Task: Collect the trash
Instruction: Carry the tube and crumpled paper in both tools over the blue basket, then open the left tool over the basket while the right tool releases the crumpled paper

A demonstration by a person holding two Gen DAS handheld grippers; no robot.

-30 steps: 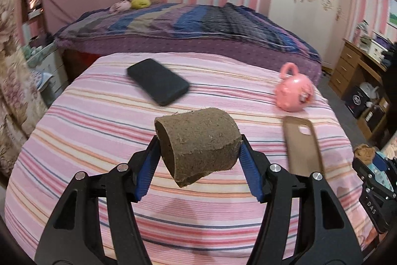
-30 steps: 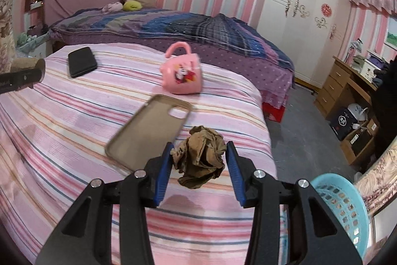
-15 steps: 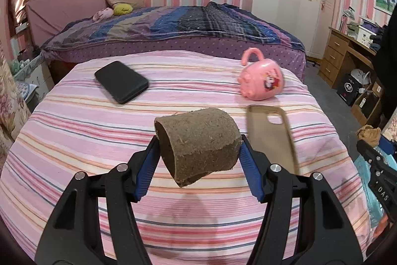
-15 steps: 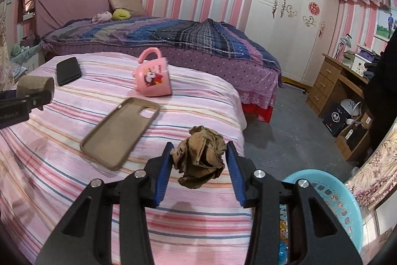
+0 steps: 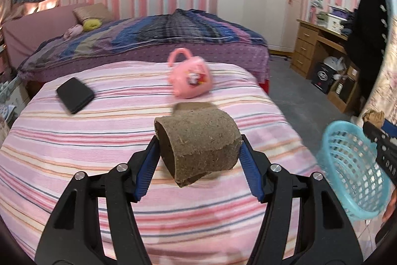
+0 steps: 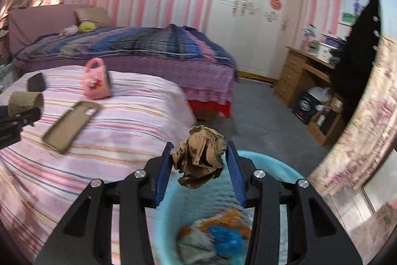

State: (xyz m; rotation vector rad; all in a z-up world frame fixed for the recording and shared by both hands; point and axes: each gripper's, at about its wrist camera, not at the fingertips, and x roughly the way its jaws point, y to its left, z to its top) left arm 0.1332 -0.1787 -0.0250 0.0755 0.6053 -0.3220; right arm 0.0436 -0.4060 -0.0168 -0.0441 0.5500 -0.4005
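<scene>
Right gripper (image 6: 199,165): blue pads clamped on a crumpled brown paper wad (image 6: 199,162), held in the air above the near part of the round light-blue plastic basket (image 6: 285,169). The basket sits on the floor beside the bed and already holds orange, blue and pale scraps.

Judged step: drop the wad. Bring it over the middle of the opening first, since it looks closer to the rim than the centre. Then part the fingers fully; crumpled paper may snag on a ribbed pad, so a slight downward tilt should help.

Left gripper (image 5: 199,153): closed on a coarse brown cardboard tube (image 5: 198,143), held above the pink striped bedspread (image 5: 74,153), the basket off to its right. It should wait until the right one clears the opening.

Farther back on the bedspread: tan phone case (image 6: 72,124), pink cartoon mug (image 5: 189,80) and black phone (image 5: 74,94). None of these looks like trash, so leave them.
</scene>
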